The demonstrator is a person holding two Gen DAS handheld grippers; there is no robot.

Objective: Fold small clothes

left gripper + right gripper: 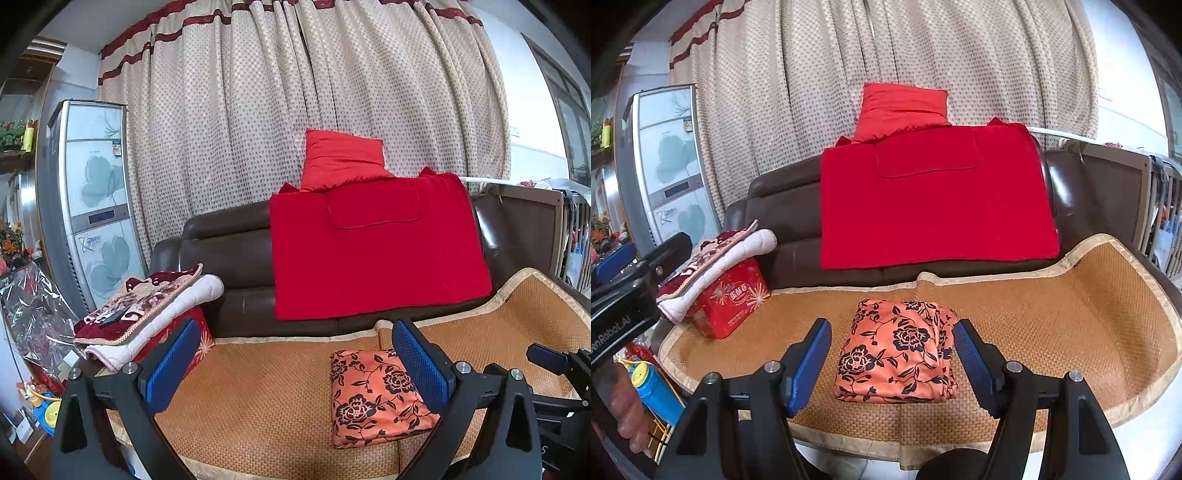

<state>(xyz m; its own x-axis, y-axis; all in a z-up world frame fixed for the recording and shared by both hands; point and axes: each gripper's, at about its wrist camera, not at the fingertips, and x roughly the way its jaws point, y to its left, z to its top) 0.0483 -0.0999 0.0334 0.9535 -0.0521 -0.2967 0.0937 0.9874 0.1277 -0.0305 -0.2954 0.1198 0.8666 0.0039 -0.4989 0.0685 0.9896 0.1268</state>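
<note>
Right wrist | woven mat (1052, 314) on brown sofa (768, 206); dotted curtain (812, 92) behind

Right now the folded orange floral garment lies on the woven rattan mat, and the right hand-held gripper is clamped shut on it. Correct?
Not quite. The folded orange floral garment does lie on the woven rattan mat, but the right hand-held gripper is open: the right wrist view shows its blue pads standing apart on either side, neither pressing the cloth.
</note>
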